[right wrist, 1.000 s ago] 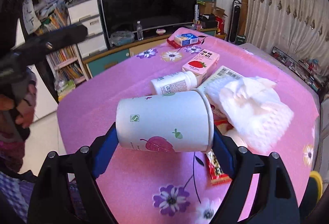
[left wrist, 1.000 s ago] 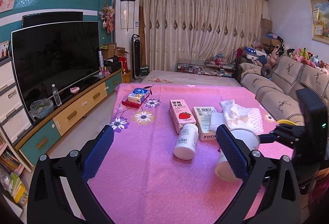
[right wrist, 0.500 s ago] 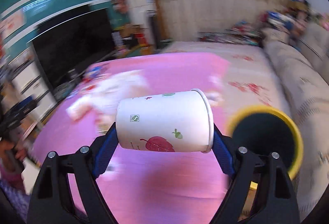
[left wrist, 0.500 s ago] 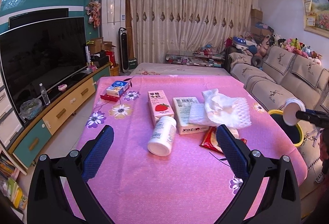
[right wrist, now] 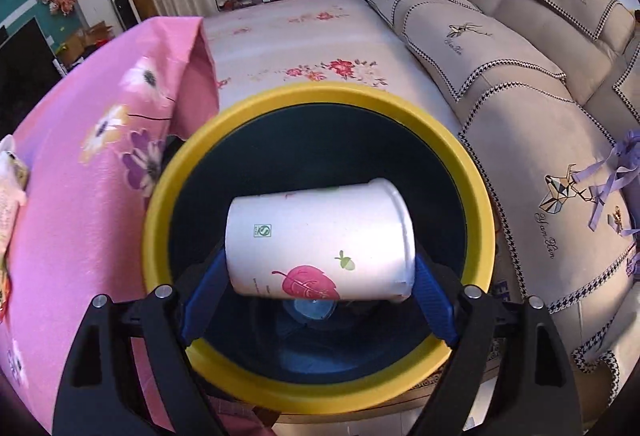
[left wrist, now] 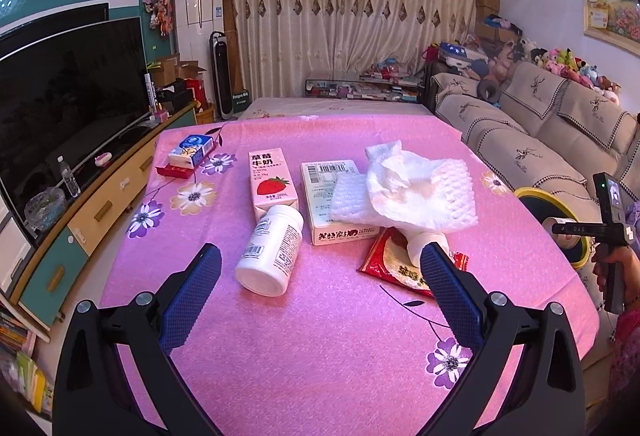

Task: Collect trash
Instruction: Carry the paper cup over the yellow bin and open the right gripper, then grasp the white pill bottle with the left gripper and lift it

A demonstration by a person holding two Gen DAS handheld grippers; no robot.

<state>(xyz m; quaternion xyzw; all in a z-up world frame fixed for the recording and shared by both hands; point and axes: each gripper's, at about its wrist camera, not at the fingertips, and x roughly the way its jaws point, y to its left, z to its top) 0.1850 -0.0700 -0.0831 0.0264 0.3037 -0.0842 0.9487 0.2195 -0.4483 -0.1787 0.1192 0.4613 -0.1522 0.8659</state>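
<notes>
My right gripper (right wrist: 318, 276) clenched the paper cup (right wrist: 320, 242) sideways, long axis across the pads, rim to the right, directly over the yellow-rimmed bin (right wrist: 168, 195) (something bluish lay at its bottom). My left gripper (left wrist: 320, 276) hung released over the pink tablecloth (left wrist: 320, 348). Only its camera showed what remained: the white bottle (left wrist: 272, 250) on its side, a red wrapper (left wrist: 394, 266), strawberry milk carton (left wrist: 272, 183), a flat box (left wrist: 326, 195) under crumpled tissue (left wrist: 416, 187), and beyond, the sofa (left wrist: 528, 131).
</notes>
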